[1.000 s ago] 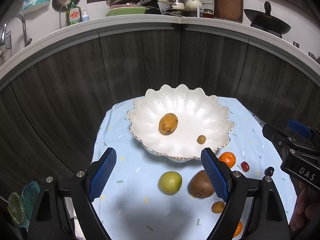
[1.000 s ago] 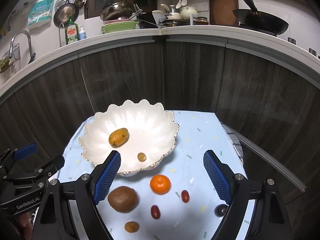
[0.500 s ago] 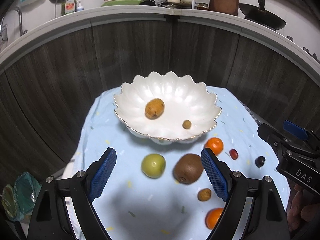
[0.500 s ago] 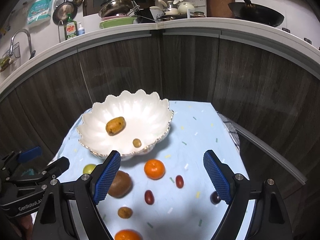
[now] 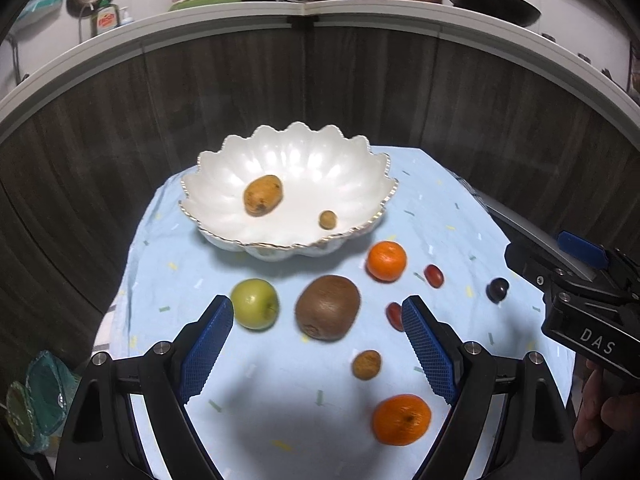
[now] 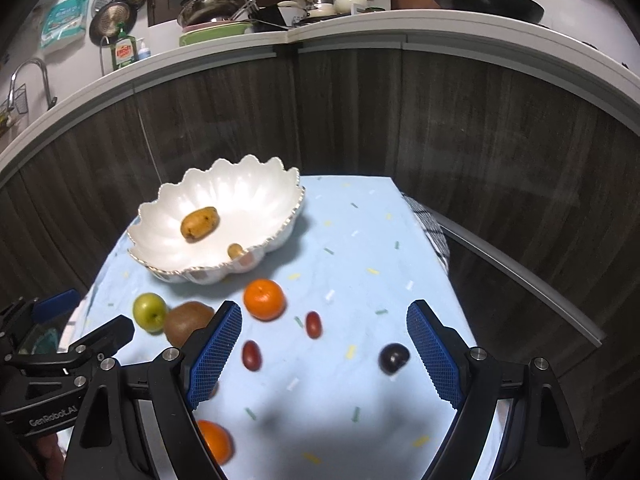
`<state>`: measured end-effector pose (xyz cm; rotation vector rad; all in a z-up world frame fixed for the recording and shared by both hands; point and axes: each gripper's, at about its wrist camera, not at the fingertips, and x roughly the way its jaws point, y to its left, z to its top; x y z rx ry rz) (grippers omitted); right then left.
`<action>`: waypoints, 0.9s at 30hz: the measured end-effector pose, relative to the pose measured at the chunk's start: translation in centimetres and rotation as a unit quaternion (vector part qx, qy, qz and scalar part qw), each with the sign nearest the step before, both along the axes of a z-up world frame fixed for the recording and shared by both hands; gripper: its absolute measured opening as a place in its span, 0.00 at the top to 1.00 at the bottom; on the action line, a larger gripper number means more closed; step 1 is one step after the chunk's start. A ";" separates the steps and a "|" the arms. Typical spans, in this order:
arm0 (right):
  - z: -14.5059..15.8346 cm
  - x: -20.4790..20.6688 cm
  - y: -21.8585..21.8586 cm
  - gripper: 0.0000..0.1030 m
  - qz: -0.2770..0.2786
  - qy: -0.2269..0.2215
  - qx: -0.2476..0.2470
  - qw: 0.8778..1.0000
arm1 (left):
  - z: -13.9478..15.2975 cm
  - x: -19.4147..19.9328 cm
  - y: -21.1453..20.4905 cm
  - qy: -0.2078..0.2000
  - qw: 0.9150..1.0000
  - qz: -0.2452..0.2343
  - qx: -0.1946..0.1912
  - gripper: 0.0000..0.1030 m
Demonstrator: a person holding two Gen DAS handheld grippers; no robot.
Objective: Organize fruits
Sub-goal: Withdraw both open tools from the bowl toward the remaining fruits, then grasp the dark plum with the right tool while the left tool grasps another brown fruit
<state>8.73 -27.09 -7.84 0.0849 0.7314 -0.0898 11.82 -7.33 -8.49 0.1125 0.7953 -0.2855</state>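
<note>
A white scalloped bowl (image 5: 360, 168) (image 6: 276, 184) holds a yellow-brown fruit (image 5: 263, 195) and a small brown one (image 5: 327, 219). On the light blue cloth (image 5: 440, 208) lie a green apple (image 5: 255, 303), a kiwi (image 5: 327, 307), two oranges (image 5: 386, 261) (image 5: 401, 419), red grape tomatoes (image 5: 433, 275) (image 6: 313, 324), a dark plum (image 6: 394, 357) and a small brown fruit (image 5: 366, 364). My left gripper (image 5: 318, 346) is open and empty, above the cloth near the kiwi. My right gripper (image 6: 324, 350) is open and empty, with the plum by its right finger.
Dark wood cabinet fronts curve behind the table, with a white counter of pans and dishes above. A green mesh bag (image 5: 36, 396) lies low at the left. The table's right edge has a metal rail (image 6: 520, 280).
Both grippers have pulled back and up from the bowl. More fruit on the near cloth has come into view, including a second orange. Both stay open.
</note>
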 end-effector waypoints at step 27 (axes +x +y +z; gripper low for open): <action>-5.9 0.5 -3.7 0.17 -0.007 0.024 -0.010 1.000 | -6.5 -0.2 -4.4 0.049 0.997 -0.031 0.046 0.40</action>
